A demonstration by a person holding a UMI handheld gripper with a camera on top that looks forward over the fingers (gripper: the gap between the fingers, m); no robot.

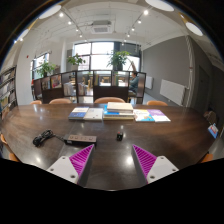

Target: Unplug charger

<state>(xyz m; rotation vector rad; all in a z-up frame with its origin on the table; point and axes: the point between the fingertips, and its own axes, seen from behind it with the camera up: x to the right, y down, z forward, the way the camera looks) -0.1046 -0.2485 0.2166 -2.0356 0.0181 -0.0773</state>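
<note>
**Charger lies ahead and to the left of the parted gripper**

A bright office or library room with tall windows, potted plants and ceiling lights stretches behind a long dark wooden surface [150,135]. Far beyond the gripper, near the far edge of the surface, sit stacks of books and papers [118,114], with chair backs showing behind them.

The gripper [113,160] hovers low over the near part of the surface, its two fingers spread well apart with nothing between them; the magenta pads [82,157] face each other across bare wood.

The task's thing appears to be the black charger with its cable [44,138], lying ahead of the left finger and off to its left, well apart from it. A dark cord runs from it toward a flat pinkish item [79,140] just beyond the left finger. Its long axis seems to run roughly across the gripper's line of sight, though the plug and whatever it is seated in are too small to make out. A small dark object [120,136] sits straight ahead, beyond the fingers.

Judging from this, the coming move turns on swinging left and forward, since the fingers now point past the charger's right side.
</note>
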